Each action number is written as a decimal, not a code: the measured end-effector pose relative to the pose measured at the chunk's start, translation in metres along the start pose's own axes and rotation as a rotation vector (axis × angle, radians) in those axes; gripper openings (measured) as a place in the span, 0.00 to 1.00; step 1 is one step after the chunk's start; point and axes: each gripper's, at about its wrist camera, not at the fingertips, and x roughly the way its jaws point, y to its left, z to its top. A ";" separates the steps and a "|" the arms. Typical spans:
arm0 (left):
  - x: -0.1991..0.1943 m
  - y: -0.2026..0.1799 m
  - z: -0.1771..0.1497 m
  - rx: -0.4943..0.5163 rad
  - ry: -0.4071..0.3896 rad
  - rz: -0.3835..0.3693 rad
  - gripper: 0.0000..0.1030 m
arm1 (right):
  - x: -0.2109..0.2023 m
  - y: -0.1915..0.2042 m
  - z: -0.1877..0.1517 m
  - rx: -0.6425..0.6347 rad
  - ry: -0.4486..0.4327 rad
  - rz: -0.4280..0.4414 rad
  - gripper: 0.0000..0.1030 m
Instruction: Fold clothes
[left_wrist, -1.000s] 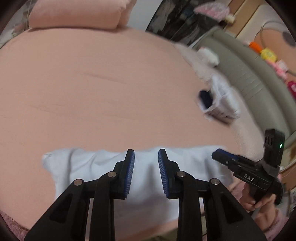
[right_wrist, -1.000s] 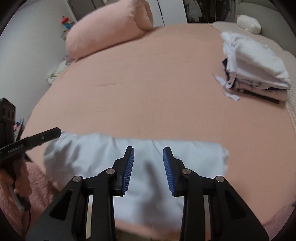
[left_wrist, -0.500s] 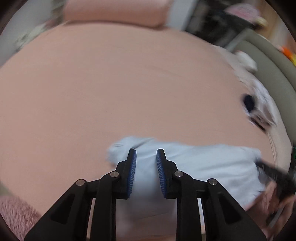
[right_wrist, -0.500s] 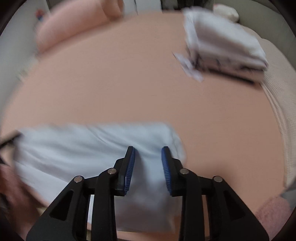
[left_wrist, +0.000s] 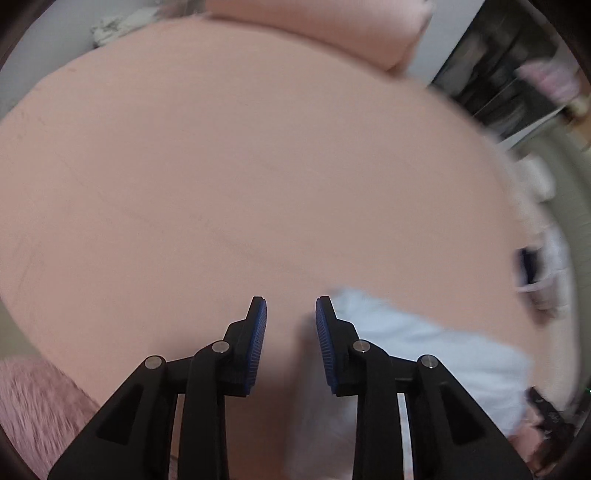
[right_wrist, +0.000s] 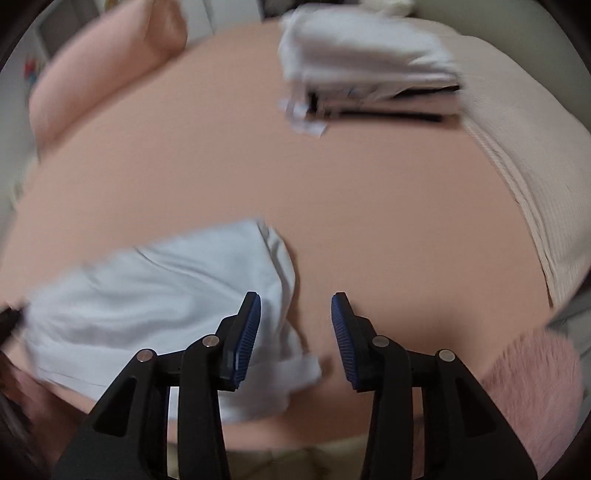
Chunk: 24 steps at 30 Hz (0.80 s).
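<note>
the pale blue garment lies on the pink bed; left claw apart just off its edge, right claw, just widened, apart over its corner.

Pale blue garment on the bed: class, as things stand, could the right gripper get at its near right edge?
Probably yes. The pale blue garment lies flat on the pink sheet, its edge just under the right gripper, whose fingers have just been opening with nothing gripped. The folded pile sits far off.

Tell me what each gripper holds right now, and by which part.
Nothing is held. The left gripper and right gripper are open above the pale blue garment.
</note>
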 end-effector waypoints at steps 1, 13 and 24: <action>-0.003 -0.017 -0.008 0.042 0.026 -0.069 0.29 | -0.008 0.003 -0.003 -0.028 -0.010 0.027 0.41; 0.034 -0.120 -0.081 0.471 0.279 -0.114 0.24 | 0.020 0.046 -0.050 -0.301 0.122 0.029 0.34; 0.041 -0.155 -0.097 0.540 0.337 -0.152 0.25 | 0.013 0.072 -0.039 -0.358 0.079 0.133 0.44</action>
